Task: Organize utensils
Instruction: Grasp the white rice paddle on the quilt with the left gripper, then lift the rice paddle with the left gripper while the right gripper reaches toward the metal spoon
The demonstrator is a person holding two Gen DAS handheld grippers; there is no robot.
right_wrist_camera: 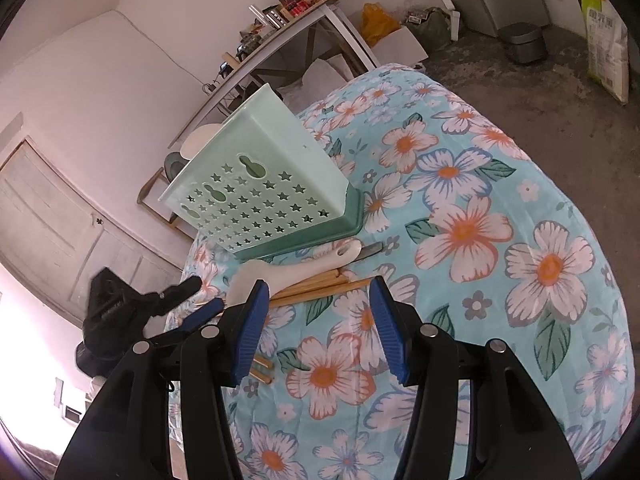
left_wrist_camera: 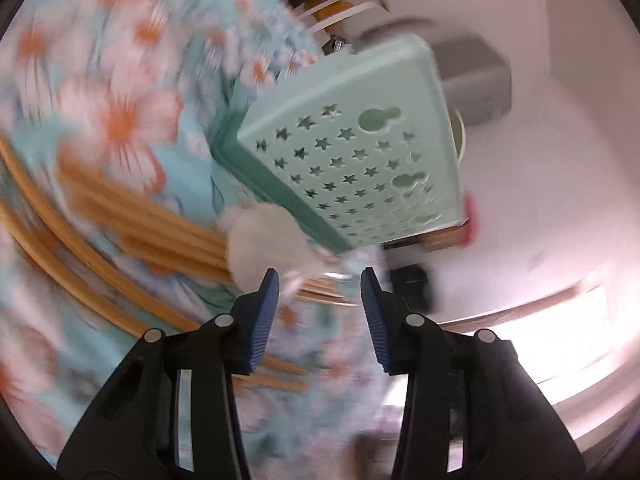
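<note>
A pale green utensil holder (right_wrist_camera: 264,188) with star-shaped holes stands on a darker green base at the far side of the flowered table (right_wrist_camera: 480,220). It fills the blurred left wrist view as the holder (left_wrist_camera: 348,152). In front of it lie a white rice paddle (right_wrist_camera: 288,272) and several wooden chopsticks (right_wrist_camera: 320,286). My right gripper (right_wrist_camera: 318,284) hovers open just short of them, with nothing between its pads. My left gripper (left_wrist_camera: 319,276) is open close above the paddle (left_wrist_camera: 264,240) and chopsticks (left_wrist_camera: 152,216); no pad presses on anything. The right wrist view shows it as the left gripper (right_wrist_camera: 196,300) at the table's left edge.
A dark flat tool (right_wrist_camera: 372,250) lies beside the paddle's handle. Two more chopstick ends (right_wrist_camera: 262,368) show under my right gripper's left finger. Behind the table are a cluttered shelf (right_wrist_camera: 288,12), a grey bin (right_wrist_camera: 524,42) on the floor and a pale door (right_wrist_camera: 60,220).
</note>
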